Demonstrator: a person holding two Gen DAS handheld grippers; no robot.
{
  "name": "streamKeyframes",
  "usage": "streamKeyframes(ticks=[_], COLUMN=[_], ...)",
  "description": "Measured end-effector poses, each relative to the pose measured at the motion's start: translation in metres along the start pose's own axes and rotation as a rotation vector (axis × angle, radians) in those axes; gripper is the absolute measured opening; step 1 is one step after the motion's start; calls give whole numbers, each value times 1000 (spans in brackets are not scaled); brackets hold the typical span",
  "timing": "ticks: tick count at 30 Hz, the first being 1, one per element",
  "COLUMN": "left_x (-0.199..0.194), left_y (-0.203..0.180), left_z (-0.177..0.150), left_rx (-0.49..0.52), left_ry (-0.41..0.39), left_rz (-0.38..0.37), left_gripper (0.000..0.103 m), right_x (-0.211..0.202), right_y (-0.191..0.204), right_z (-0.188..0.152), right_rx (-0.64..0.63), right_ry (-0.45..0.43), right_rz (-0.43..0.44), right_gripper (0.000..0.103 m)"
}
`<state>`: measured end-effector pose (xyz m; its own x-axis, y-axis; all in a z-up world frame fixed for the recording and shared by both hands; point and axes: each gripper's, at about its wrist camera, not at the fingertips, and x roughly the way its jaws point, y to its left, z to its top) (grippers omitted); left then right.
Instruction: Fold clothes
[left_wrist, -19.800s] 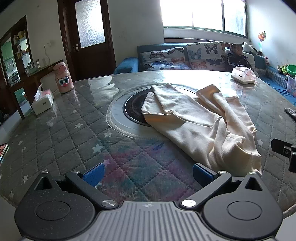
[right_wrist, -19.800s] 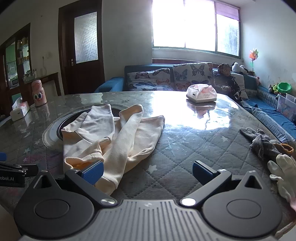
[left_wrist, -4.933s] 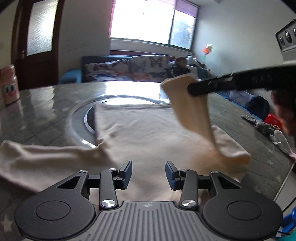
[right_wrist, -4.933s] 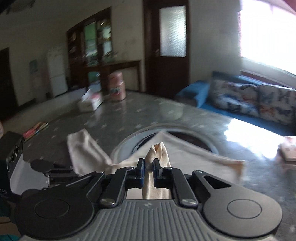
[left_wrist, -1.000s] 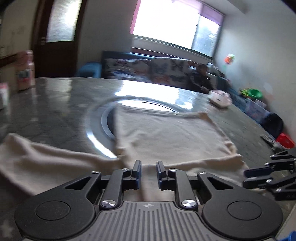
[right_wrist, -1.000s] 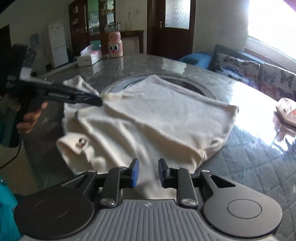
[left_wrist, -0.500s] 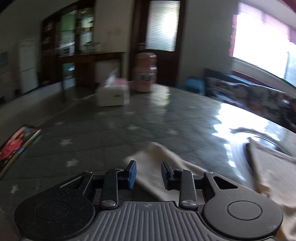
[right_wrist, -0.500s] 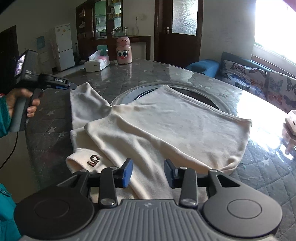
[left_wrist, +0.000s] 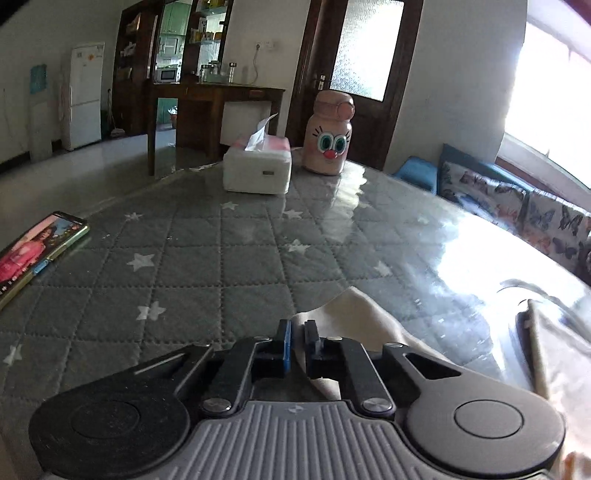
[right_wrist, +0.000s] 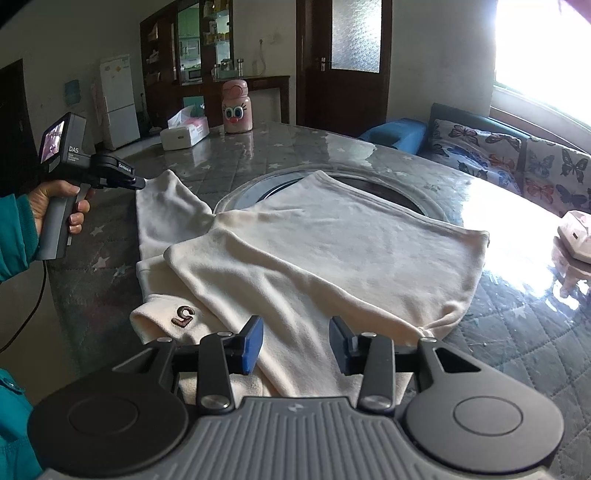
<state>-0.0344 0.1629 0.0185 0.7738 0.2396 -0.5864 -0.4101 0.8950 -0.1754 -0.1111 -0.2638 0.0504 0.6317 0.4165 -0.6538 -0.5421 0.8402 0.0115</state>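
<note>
1. Since half a second ago, the left gripper (left_wrist: 297, 345) has narrowed onto the cream top's (right_wrist: 332, 251) outstretched sleeve (right_wrist: 162, 206).
2. Right gripper (right_wrist: 295, 345) hovers wide above the near, already folded sleeve.
3. Judgement: sleeve-folding step; next, carry this sleeve rightward onto the body.
</note>
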Motion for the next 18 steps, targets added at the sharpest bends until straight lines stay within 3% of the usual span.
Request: streamKeyframes(ticks=[5, 14, 18], left_x=[-30, -90, -111], left_y=[-23, -108, -151], left_z=[6, -5, -28], left_rx=[28, 194, 291], left_ry=[-50, -28, 11], left_rz=[-127, -476, -622], left_gripper=[6, 6, 5], right_x=[-6, -22, -30], right_y=[-4, -15, -26], right_z=[-2, -13, -21], right_rx=[19, 60, 90], right_ry=[-23, -72, -89], right_rz=[-9, -27, -49], right_gripper=[40, 40, 40])
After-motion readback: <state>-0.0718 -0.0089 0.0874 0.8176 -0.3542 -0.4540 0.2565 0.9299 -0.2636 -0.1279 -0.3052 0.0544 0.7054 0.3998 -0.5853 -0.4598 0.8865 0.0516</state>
